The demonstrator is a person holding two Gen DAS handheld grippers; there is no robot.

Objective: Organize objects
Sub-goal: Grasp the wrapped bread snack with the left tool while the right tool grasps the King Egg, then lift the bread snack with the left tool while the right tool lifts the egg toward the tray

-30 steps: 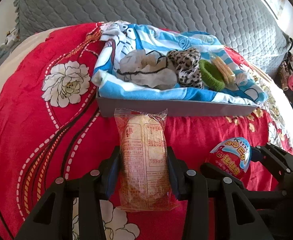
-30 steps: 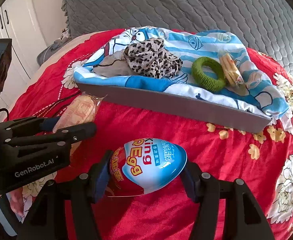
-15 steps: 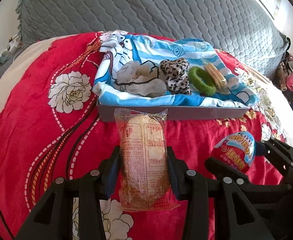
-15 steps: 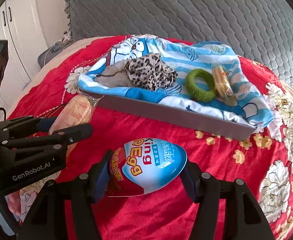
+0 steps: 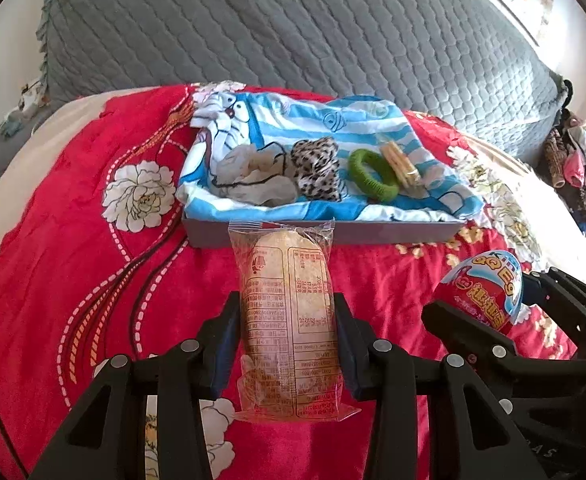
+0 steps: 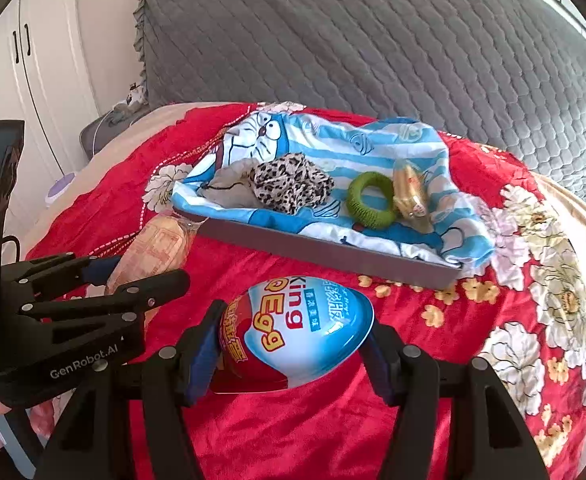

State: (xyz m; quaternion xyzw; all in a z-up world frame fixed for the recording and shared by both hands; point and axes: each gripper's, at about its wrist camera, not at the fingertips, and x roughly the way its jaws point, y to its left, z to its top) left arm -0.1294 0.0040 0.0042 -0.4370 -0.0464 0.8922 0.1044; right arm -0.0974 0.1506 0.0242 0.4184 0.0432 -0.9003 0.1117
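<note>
While left gripper [image 5: 287,332] clamps one snack packet [image 5: 289,320], right gripper [image 6: 293,336] clamps one egg [image 6: 297,330]; tray [image 5: 373,233] holds four items

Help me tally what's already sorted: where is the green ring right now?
The green ring lies in the cloth-lined tray, toward its right side in both views, between the leopard-print scrunchie and a clear-wrapped snack.

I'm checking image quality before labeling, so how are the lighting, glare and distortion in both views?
Left wrist view: strong fisheye bending with dark corners, a washed-out window at upper right, and glare on the snack packet, though its print stays sharp. Right wrist view: the same curved edges, even daylight, a soft sheen on the toy egg, and nothing noticeably blurred.
</note>
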